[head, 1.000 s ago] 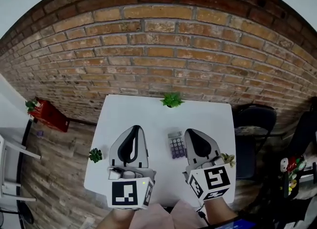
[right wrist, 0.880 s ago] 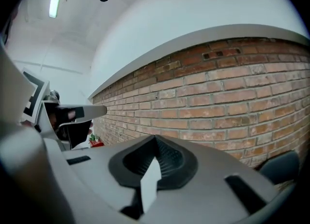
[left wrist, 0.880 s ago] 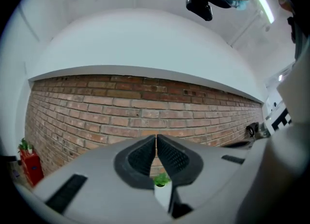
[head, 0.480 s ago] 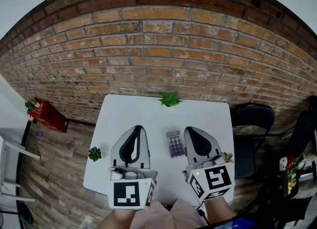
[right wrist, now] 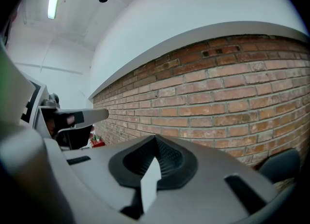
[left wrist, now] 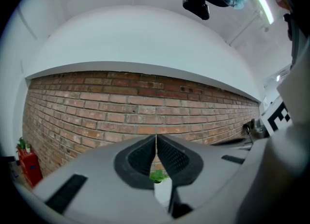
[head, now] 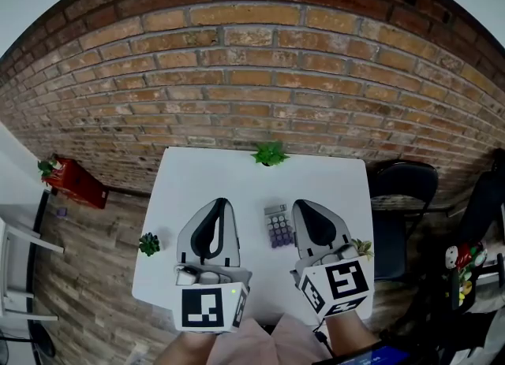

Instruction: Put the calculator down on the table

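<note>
A small grey calculator [head: 278, 226] with purple keys lies flat on the white table [head: 237, 174], between my two grippers. My left gripper [head: 218, 202] hovers to its left, jaws shut and empty. My right gripper [head: 304, 206] is just right of the calculator, also shut with nothing in it. In the left gripper view the jaw tips [left wrist: 156, 137] meet against the brick wall, with a green plant [left wrist: 157, 175] showing below them. In the right gripper view the tips [right wrist: 155, 138] also meet.
A potted green plant [head: 271, 153] stands at the table's far edge. Smaller plants sit at the left edge [head: 148, 243] and right edge [head: 362, 248]. A black chair [head: 404, 190] stands to the right. A red box [head: 75, 182] is on the floor at left.
</note>
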Motion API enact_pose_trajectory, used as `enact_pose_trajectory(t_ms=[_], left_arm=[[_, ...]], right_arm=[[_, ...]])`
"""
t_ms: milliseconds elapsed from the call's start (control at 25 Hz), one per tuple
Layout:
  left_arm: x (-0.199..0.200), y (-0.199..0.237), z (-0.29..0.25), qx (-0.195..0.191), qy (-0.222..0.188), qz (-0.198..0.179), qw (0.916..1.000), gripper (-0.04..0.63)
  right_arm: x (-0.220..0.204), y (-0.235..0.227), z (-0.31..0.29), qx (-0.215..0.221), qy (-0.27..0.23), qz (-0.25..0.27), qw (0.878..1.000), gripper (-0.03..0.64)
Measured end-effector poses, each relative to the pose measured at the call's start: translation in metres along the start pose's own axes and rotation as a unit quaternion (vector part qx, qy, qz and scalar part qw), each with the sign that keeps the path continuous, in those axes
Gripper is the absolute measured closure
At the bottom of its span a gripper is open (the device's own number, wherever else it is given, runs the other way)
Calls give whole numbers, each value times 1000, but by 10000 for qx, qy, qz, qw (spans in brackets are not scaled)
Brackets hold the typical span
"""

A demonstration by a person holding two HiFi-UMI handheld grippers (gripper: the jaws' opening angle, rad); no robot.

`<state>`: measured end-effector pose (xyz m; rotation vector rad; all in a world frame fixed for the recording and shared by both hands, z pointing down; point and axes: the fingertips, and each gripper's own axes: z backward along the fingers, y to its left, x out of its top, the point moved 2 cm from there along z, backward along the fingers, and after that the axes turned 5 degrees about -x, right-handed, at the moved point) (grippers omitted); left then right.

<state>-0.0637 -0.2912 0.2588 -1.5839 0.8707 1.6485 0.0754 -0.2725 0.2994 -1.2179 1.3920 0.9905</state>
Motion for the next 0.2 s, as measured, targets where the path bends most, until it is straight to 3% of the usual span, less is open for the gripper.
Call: enact_pose_trajectory(t_ms=[200], left_arm=[[-3, 1, -4, -10, 14, -2, 10000, 577]], right_arm=[[-4, -3, -4, -43, 66, -2, 10000, 618]])
